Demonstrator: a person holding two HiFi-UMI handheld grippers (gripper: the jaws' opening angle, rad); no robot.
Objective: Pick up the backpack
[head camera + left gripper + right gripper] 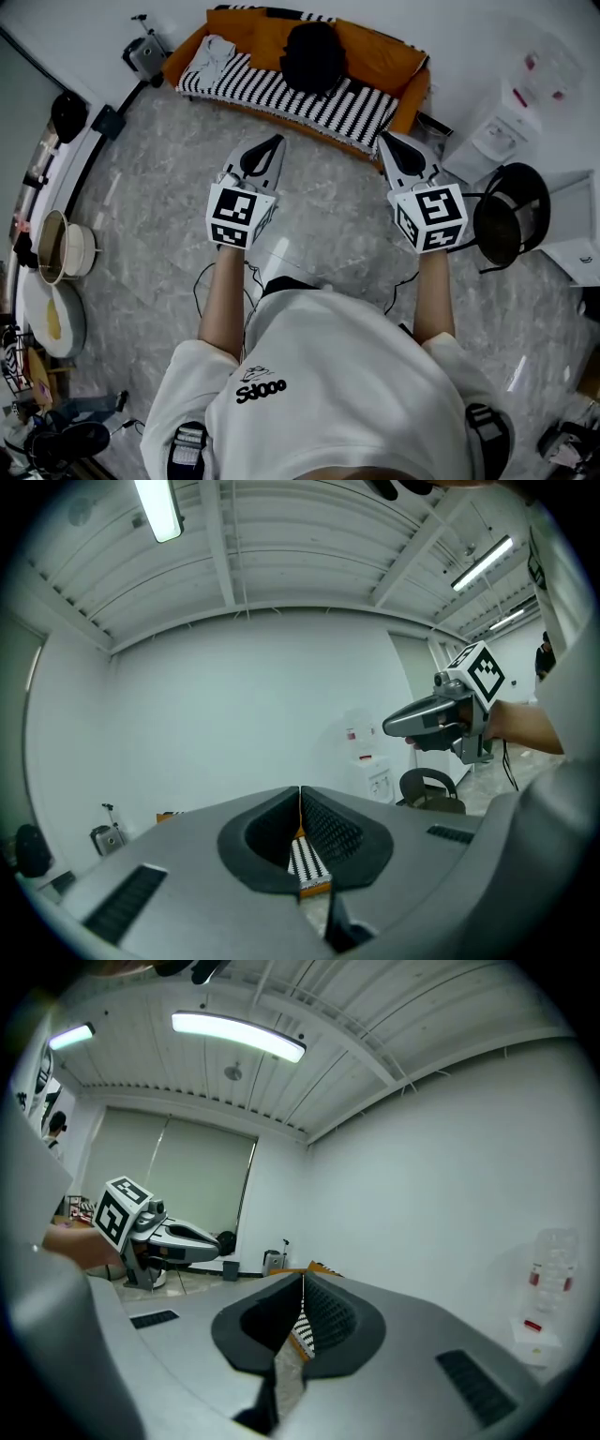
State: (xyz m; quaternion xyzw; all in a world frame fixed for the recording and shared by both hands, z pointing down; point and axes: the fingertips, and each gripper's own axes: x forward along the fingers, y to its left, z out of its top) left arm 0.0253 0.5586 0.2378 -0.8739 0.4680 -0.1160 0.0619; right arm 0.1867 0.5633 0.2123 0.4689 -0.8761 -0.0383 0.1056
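A black backpack (313, 54) stands on an orange sofa (389, 56) with a black-and-white striped cover, at the top of the head view. My left gripper (276, 142) is shut and empty, held over the floor short of the sofa's front edge. My right gripper (384, 141) is shut too, level with the left one and to its right. Through the slit of the left gripper (300, 810) only a strip of striped cover (306, 862) shows. The right gripper (302, 1299) shows the same stripes; the backpack is hidden in both gripper views.
A black round chair (511, 214) and a white water dispenser (497, 127) stand at the right. A small suitcase (147, 54) sits left of the sofa. A curved counter (47, 281) with bowls runs along the left edge. Cables trail on the marble floor (169, 169).
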